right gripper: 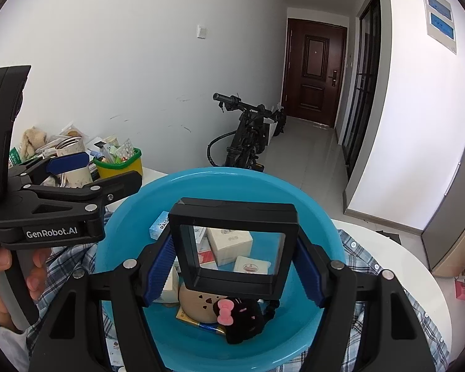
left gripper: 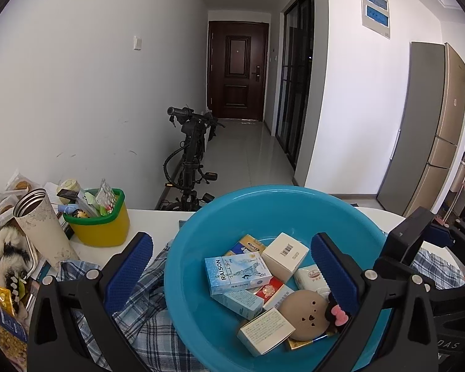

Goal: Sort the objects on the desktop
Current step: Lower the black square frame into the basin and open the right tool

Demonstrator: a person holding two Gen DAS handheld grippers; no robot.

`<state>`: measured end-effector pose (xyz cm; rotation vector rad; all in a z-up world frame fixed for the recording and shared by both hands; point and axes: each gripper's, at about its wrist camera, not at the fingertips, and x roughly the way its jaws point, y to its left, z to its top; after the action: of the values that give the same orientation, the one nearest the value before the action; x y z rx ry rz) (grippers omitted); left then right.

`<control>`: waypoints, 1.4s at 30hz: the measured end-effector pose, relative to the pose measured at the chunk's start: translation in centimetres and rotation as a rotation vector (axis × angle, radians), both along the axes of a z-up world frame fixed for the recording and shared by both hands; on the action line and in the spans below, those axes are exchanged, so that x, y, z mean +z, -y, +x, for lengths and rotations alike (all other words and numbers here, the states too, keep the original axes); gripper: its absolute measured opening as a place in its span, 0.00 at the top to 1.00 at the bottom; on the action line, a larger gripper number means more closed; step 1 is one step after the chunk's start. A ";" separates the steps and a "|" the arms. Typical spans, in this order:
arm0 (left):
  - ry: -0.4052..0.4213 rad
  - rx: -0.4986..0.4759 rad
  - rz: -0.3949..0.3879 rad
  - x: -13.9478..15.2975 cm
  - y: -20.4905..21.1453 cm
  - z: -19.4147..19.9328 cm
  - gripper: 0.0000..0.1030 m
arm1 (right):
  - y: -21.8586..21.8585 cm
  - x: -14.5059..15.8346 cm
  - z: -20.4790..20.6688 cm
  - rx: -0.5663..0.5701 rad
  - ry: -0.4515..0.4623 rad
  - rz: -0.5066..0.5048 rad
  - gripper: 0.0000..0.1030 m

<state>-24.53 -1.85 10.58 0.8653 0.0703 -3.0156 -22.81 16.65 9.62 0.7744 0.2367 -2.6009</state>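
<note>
A blue basin (left gripper: 201, 279) sits on a plaid cloth on the white table and holds several small boxes, a tan bear-face toy (left gripper: 305, 313) and a black plush with a pink bow (left gripper: 336, 311). My left gripper (left gripper: 232, 266) is open and empty, its jaws spread over the basin's left half. My right gripper (right gripper: 235, 266) is shut on a black square frame with a clear window (right gripper: 232, 245), held just above the basin (right gripper: 319, 217). The left gripper also shows in the right wrist view (right gripper: 77, 179), at the left.
A yellow-and-green bin (left gripper: 99, 220) full of small items stands at the back left, beside a steel-rimmed cup (left gripper: 43, 226) and a pile of snack packets. The plaid cloth (left gripper: 145, 325) lies under the basin. A bicycle (left gripper: 189, 155) stands beyond the table's far edge.
</note>
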 end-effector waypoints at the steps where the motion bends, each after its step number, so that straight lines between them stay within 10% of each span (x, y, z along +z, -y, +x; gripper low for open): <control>1: 0.000 -0.001 0.006 0.0 0.1 0.0 0.00 | -0.1 0.0 0.0 -0.002 0.001 -0.002 0.33; 16: 0.001 -0.017 -0.010 -0.1 -0.5 0.1 0.00 | -0.3 0.2 -0.1 -0.002 0.008 -0.028 0.32; 20: 0.001 -0.013 -0.014 0.0 -0.4 0.2 0.00 | -0.8 0.4 -0.2 -0.006 0.016 -0.060 0.00; 42: -0.070 -0.032 -0.005 2.3 -0.4 2.1 0.00 | -1.9 1.8 0.7 -0.084 -0.020 -0.046 0.00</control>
<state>-22.44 -1.42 12.88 0.7674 0.0489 -3.0744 -22.09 18.59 11.40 0.7580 0.1523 -2.6837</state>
